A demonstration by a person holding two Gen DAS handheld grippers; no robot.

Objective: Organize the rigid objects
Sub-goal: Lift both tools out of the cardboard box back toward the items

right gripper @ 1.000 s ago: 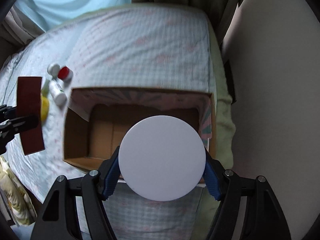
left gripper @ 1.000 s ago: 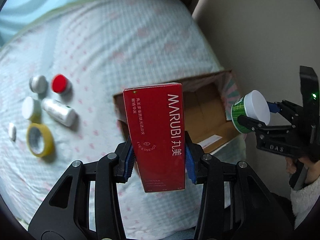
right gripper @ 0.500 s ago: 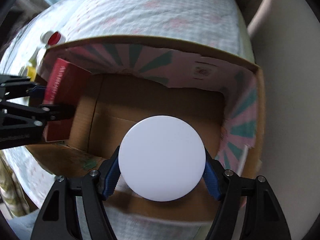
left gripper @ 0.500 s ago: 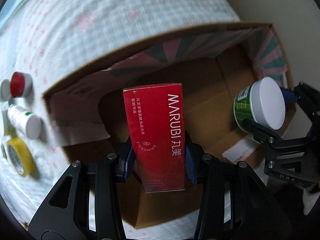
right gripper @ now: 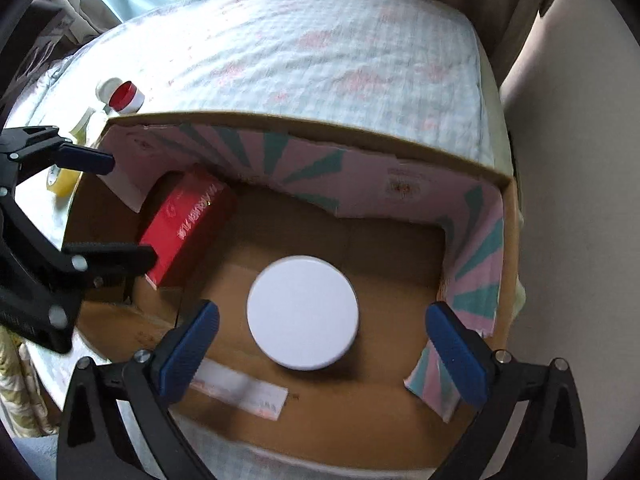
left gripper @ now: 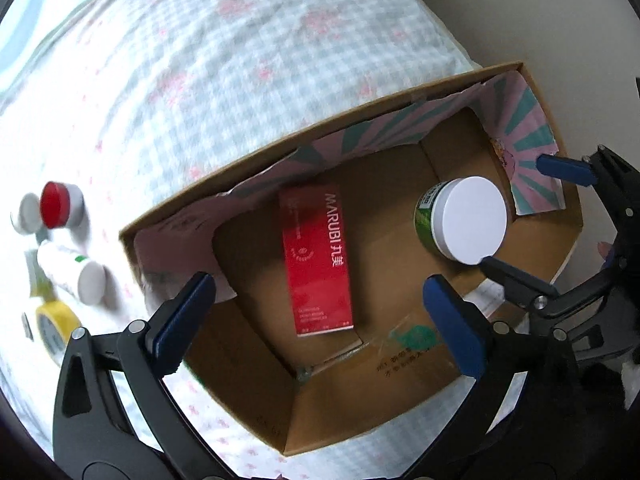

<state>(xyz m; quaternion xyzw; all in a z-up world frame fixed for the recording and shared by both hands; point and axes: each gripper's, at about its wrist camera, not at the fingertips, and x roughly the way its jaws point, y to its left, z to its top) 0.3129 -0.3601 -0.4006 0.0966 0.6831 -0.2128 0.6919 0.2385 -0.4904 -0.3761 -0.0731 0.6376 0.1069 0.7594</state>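
Note:
An open cardboard box (left gripper: 400,392) (right gripper: 304,124) sits on the checked bedspread. A red MARUBI carton (left gripper: 316,264) (right gripper: 188,216) lies on the box floor at its left side. A green jar with a white lid (left gripper: 460,220) (right gripper: 302,312) rests in the box at the right. My left gripper (left gripper: 316,320) is open above the red carton, holding nothing. My right gripper (right gripper: 320,348) is open around the jar without touching it; it also shows in the left wrist view (left gripper: 532,220).
On the bedspread left of the box lie a red-capped jar (left gripper: 60,204) (right gripper: 126,96), a white bottle (left gripper: 76,272), a yellow tape roll (left gripper: 52,324) and another white cap (left gripper: 22,212). A wall (right gripper: 580,200) stands right of the bed.
Both grippers have opened and pulled back. The red carton has dropped onto the box floor from the left gripper, and the jar has been let go inside the box from the right gripper.

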